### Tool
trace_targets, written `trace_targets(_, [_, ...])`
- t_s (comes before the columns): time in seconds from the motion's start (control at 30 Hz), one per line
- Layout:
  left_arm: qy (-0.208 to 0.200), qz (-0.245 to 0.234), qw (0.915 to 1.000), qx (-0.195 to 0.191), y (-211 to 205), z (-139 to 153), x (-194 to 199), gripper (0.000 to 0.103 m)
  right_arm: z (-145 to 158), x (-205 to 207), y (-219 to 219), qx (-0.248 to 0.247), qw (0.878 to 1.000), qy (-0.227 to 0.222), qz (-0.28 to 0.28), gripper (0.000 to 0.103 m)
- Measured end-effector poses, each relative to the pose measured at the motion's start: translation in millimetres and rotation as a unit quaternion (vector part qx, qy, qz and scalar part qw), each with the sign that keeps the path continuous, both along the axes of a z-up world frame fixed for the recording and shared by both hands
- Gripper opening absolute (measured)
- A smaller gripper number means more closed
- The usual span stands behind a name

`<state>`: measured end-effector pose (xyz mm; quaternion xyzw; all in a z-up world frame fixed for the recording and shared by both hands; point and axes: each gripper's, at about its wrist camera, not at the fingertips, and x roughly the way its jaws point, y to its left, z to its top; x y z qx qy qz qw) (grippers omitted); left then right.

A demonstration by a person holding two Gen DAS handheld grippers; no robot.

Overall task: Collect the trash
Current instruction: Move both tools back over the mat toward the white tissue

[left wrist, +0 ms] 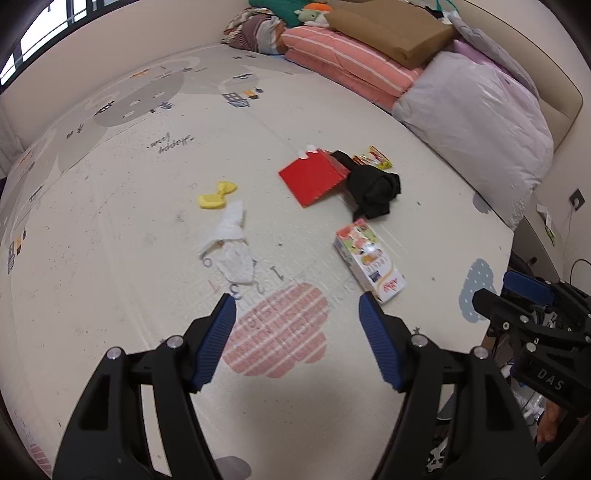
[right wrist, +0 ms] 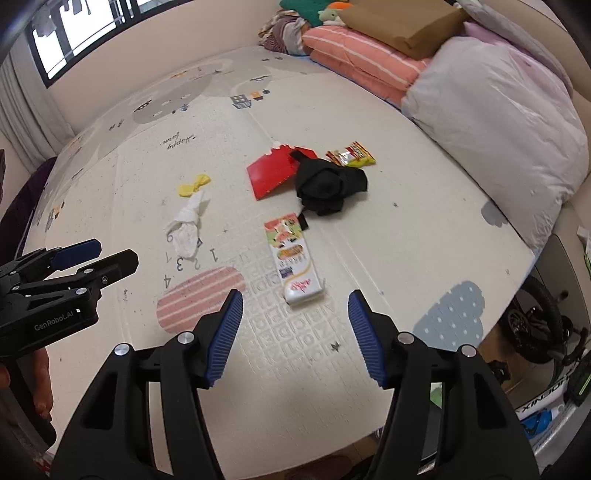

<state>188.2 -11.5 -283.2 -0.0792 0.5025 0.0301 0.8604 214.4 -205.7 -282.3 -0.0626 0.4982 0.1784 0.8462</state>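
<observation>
On the printed play mat, several pieces of trash were scattered. A white snack box with a colourful print was lying flat nearest the tongs, just ahead of the right blue pad in the left wrist view and between the two pads in the right wrist view. A crumpled white tissue was seen to the left of the box, with a yellow bow-shaped wrapper just beyond it, the two nearly touching. Farther back, a red paper bag was laid flat, and a bundle of black cloth was heaped against its right edge, overlapping it. A yellow-and-red snack packet was found just behind the black cloth.

The left tongs were held wide open above the mat, with nothing between the pads. The right tongs were likewise spread apart and empty, poised short of the snack box. Each pair of tongs was caught at the edge of the other's view.

Along the far right side of the mat, folded pink striped bedding, a brown cushion and a pale lilac duvet were piled.
</observation>
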Motion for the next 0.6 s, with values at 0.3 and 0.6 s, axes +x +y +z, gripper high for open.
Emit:
trace_targets(0.3, [-0.004, 0.039, 0.9992, -0.010, 51.2, -16.8, 21.6, 0.072, -16.1, 31.0, 67.0, -0.014, 0.999, -0.007, 0.037, 0.062])
trace_targets(0.6, [0.010, 0.048, 0.9987, -0.016, 62.9, -41.6, 46.5, 0.072, -39.8, 61.7, 82.4, -0.042, 0.998, -0.007, 0.050, 0.069])
